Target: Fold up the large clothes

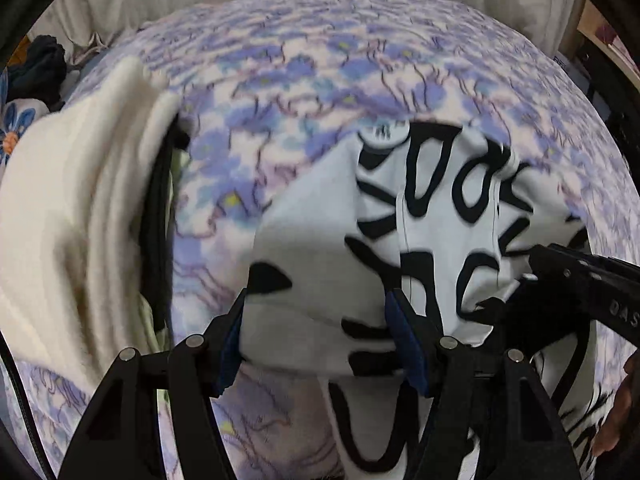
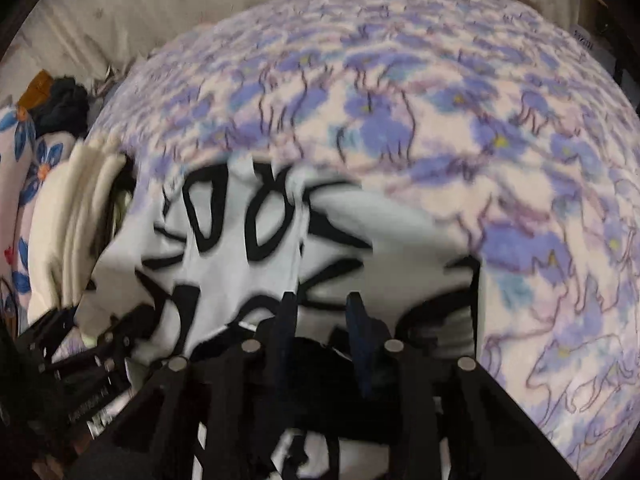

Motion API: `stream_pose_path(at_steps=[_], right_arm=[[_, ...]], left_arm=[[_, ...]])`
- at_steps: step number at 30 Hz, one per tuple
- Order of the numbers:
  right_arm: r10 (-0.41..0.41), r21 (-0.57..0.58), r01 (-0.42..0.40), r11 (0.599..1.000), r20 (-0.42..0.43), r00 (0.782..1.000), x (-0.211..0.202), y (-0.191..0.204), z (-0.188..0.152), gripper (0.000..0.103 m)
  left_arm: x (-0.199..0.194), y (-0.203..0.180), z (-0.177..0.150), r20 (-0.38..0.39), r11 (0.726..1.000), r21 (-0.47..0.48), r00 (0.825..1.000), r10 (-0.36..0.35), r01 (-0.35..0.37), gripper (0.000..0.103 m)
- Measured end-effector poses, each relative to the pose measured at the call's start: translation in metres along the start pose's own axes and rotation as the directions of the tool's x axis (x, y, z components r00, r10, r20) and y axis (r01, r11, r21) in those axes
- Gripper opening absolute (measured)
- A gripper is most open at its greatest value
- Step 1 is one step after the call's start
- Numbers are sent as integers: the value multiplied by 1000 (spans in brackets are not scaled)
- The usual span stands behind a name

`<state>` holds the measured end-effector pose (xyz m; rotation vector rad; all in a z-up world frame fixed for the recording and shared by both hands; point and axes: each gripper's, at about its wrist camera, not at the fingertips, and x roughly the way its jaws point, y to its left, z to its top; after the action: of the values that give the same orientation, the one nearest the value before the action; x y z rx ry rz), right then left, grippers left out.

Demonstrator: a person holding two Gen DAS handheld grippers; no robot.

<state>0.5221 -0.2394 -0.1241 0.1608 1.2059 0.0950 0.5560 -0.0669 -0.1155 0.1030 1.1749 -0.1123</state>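
A white garment with bold black lettering [image 1: 440,216] lies bunched on a bed with a blue flowered cover [image 1: 320,64]. My left gripper [image 1: 316,340] stands wide, its blue pads on either side of a thick fold of the garment's near edge. My right gripper [image 2: 320,320] has its fingers narrowly apart over the same garment [image 2: 248,224], with dark cloth between them; blur hides whether it grips. The right gripper also shows in the left wrist view [image 1: 568,280], and the left gripper in the right wrist view [image 2: 100,344].
A folded cream garment [image 1: 72,216] with a dark piece under it lies at the left of the bed; it also shows in the right wrist view [image 2: 68,232]. A dark bundle [image 1: 40,68] and a flowered cloth [image 2: 24,168] lie beyond it. A pale curtain [image 2: 200,4] hangs behind.
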Motion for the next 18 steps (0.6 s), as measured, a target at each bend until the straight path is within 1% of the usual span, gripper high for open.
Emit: stream_pose_path(at_steps=[3,5,7,9,13,15,18], right_arm=[[13,-31,-14,999,-30,999,-2,-5,-29,24],[-11,-60,8,998,-38,999,0,-8,-47,24],[-14,-71,11,997,-41,999,5,-13,-60,22],[6,-55,-7,998,-24,1000,4,-17,-65,22],[20,-43,-21,999,-19,1000,-5,-19,-64,22],[28,-53,-28,998,-1,1000,-17,-19,-61,24],[62,-44,-60,997,40,997,-38,-23,-56,25]], left_arm=[[1,5,-19,-9,1000,20,1000,-11,11,64],[5,8,-33,-20,999,30,1000,-12,13,64],[13,10,-44,-40,999,32,999,-11,13,68],[18,14,-50,-45,1000,10,999,-22,23,69],[14,22,-48,-49,998,-32,997,-63,61,70],[5,28,-45,-33,996,-28,996,-81,80,70],[-9,34,-41,8,994,-16,994,-106,106,70]])
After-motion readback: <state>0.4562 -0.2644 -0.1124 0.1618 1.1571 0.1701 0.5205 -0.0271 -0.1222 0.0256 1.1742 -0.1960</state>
